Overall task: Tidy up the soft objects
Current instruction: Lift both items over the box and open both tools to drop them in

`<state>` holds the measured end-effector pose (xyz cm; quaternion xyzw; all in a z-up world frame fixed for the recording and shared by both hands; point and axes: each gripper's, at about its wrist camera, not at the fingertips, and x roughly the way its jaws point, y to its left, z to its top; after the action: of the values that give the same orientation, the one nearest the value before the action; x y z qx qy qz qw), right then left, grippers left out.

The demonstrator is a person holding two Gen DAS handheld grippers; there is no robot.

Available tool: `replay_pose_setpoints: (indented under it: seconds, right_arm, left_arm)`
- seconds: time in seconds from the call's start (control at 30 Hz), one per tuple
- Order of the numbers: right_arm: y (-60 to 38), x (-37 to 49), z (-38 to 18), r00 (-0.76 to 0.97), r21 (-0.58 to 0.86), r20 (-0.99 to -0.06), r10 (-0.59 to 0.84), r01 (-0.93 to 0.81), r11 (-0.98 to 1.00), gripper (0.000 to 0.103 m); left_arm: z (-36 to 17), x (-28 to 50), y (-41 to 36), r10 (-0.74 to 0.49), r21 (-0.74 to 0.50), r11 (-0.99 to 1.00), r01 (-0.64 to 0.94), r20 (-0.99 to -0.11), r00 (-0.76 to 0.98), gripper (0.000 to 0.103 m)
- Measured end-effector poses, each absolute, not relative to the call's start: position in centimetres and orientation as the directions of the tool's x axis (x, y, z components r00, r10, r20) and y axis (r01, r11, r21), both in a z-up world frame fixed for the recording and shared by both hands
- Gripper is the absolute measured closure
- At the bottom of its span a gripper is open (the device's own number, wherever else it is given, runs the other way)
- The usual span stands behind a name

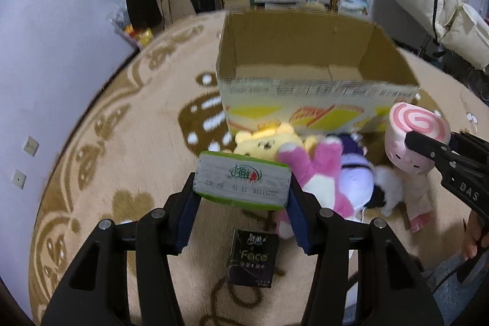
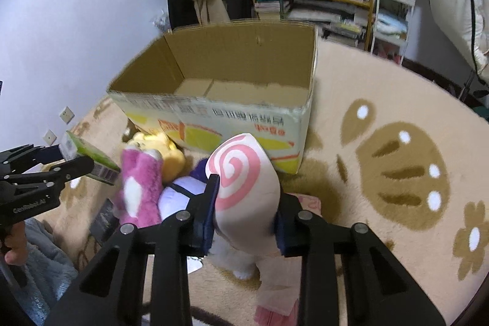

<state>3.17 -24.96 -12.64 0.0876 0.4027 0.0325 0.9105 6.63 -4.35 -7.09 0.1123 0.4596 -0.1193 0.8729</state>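
Grippers both grip: the left gripper (image 1: pixel 243 188) is clamped on a green tissue pack (image 1: pixel 243 181), the right gripper (image 2: pixel 246 210) squeezes a pink swirl-roll plush (image 2: pixel 241 176). Beyond them lie the pink plush (image 1: pixel 318 170) and yellow bear (image 1: pixel 266 141) against the open cardboard box (image 1: pixel 308 106) on the carpet (image 1: pixel 122 142)

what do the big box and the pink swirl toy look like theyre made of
Big box: corrugated cardboard, matte brown inside, printed outside; its cut rim looks raw and frayed.
Pink swirl toy: probably soft foam or smooth plush; it bulges where the right tool squeezes it.
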Motion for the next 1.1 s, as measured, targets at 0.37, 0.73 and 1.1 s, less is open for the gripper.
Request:
replay_pose_setpoints:
  seconds: [0.37, 0.73, 1.1]
  right_arm:
    - [-24.5, 0.5, -6.5, 0.813, 0.167, -0.578, 0.073, 0.031, 0.985, 0.07]
    - [-24.5, 3.0, -3.7, 0.865, 0.088, -0.502, -0.004, 0.056, 0.995, 0.07]
    - [-25.0, 6.6, -4.8, 0.869, 0.079, -0.495, 0.012, 0.031, 0.996, 0.07]
  left_arm:
    - [-1.1, 5.6, -5.6, -0.126, 0.116, 0.956, 0.268, -0.665, 0.736, 0.051]
    - [1.3, 7.4, -7.5, -0.136, 0.153, 0.949, 0.274, -0.588, 0.797, 0.051]
    - [1.0, 10.6, -7.8, -0.168, 0.118, 0.95, 0.289, -0.588, 0.792, 0.051]
